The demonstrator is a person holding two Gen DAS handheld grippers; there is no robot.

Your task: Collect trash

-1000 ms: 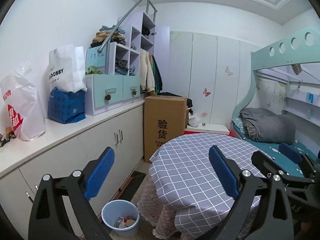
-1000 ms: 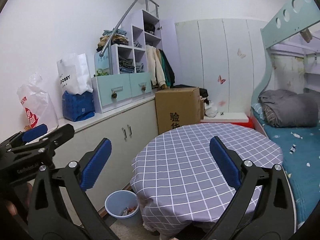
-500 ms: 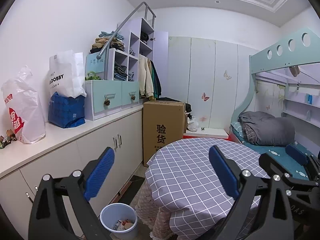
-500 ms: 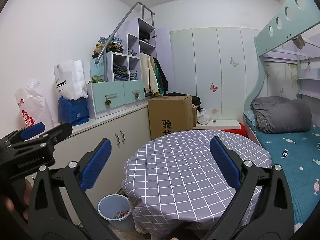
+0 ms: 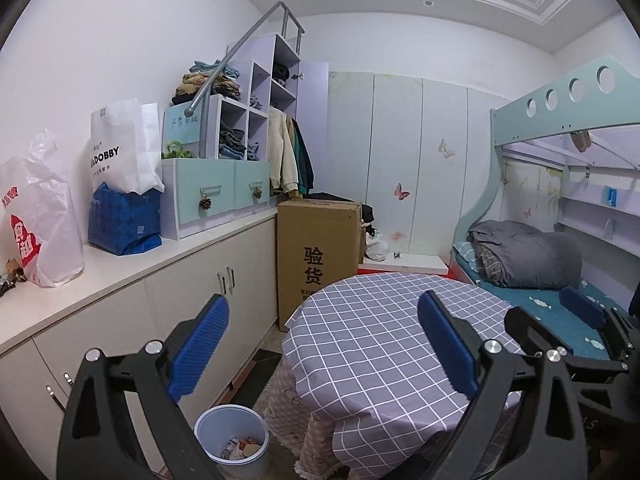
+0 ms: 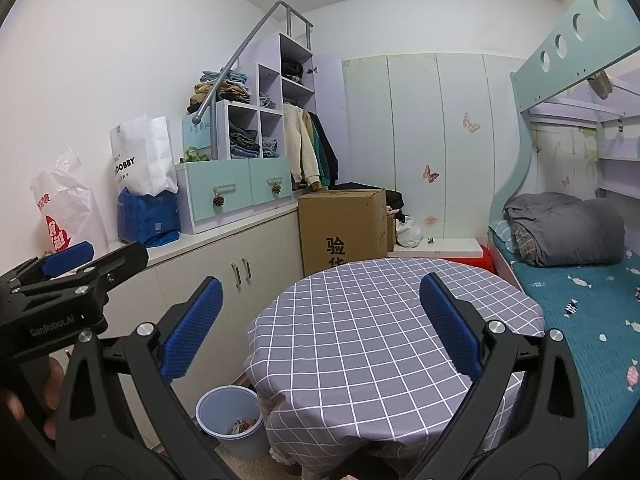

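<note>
Left gripper (image 5: 322, 344) jaws wide apart, holding nothing, right gripper (image 6: 320, 322) likewise, waste bin (image 5: 232, 440) lower left of frame, upright, mouth facing up, beside checked table (image 5: 380, 344).

Right tongs (image 6: 320, 316) gape above a checked round counter (image 6: 360, 340); a bin (image 6: 224, 412) with litter stands just beside it, left tongs (image 6: 80, 260) alongside.

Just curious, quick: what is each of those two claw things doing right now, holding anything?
Left gripper: jaws open, holding nothing.
Right gripper: jaws open, holding nothing.
</note>
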